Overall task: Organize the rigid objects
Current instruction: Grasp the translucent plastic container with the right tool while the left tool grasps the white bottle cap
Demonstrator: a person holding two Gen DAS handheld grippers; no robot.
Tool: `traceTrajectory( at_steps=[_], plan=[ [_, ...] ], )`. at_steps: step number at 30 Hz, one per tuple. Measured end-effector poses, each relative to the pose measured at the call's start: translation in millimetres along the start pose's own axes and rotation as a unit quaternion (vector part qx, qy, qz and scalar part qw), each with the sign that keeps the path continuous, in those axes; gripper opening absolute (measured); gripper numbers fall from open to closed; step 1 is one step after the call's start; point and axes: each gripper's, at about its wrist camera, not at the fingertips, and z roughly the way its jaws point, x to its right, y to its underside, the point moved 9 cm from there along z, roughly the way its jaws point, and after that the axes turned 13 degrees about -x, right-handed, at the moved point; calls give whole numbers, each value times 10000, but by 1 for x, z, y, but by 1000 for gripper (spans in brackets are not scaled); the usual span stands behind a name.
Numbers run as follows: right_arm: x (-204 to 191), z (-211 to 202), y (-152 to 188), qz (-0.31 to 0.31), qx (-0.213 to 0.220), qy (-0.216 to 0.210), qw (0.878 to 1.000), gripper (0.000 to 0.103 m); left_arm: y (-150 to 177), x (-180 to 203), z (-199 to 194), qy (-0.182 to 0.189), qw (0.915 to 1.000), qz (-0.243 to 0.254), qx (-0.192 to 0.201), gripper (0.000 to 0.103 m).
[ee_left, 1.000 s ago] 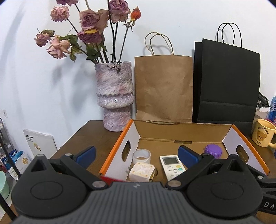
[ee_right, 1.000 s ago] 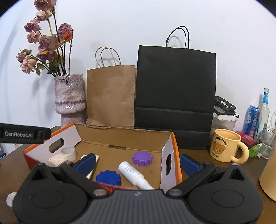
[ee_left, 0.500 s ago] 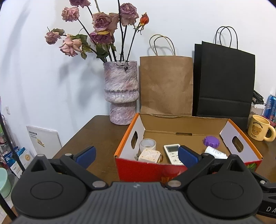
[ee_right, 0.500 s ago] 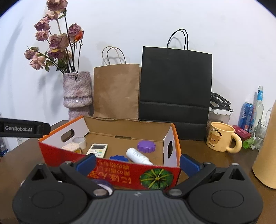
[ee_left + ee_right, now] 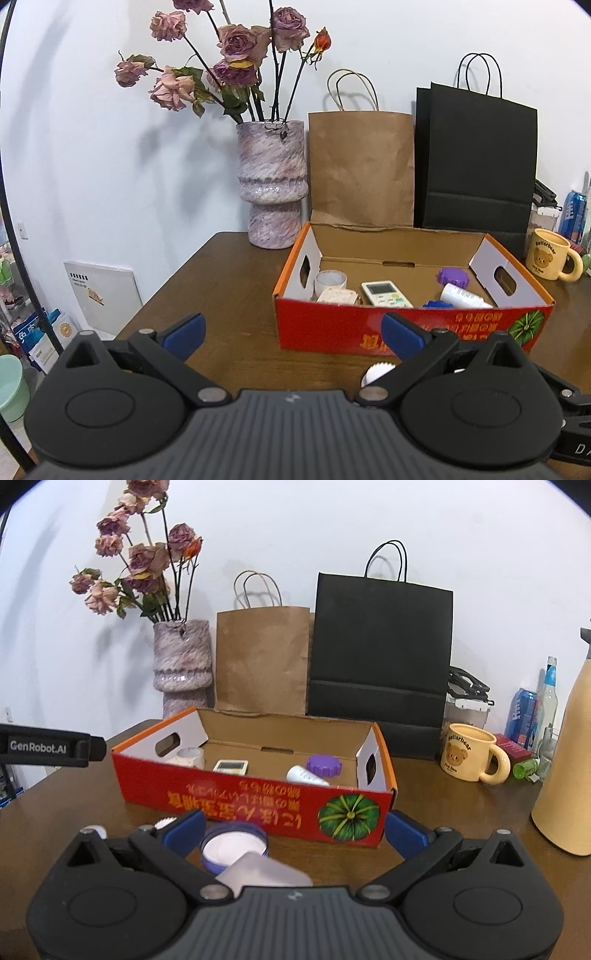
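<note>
My left hand-held gripper (image 5: 291,334) hangs spread wide and empty above the dark wooden tabletop (image 5: 221,291), with bare wood running to its left edge. My right hand-held gripper (image 5: 293,829) is equally wide, gripping nothing, over a blue-rimmed round lid (image 5: 233,845) lying just before the box front. The red cardboard box with orange rims (image 5: 258,794) sits mid-tabletop, open-topped. Inside, from its left end, I see a white tape roll (image 5: 330,282), a cream square block (image 5: 337,296), a white remote control (image 5: 386,293), a blue cap (image 5: 437,304), a white bottle (image 5: 461,295) and a purple ridged cap (image 5: 453,276). A yellow bear mug (image 5: 469,752) stands near the box's right end.
</note>
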Motion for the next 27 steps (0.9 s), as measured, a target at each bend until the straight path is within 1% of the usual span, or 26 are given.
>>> traceTrajectory(
  at_steps=[15, 22, 27],
  plan=[
    [-10, -9, 32, -32, -290, 38, 9996, 103, 37, -15, 2, 33, 9993, 163, -329, 103],
    [-12, 0, 41, -35, -503, 80, 9987, 103, 44, -22, 10, 56, 9988, 193, -449, 103],
    [-16, 11, 40, 106, -662, 24, 9977, 103, 46, -27, 16, 9, 9984, 153, -541, 103]
  ],
)
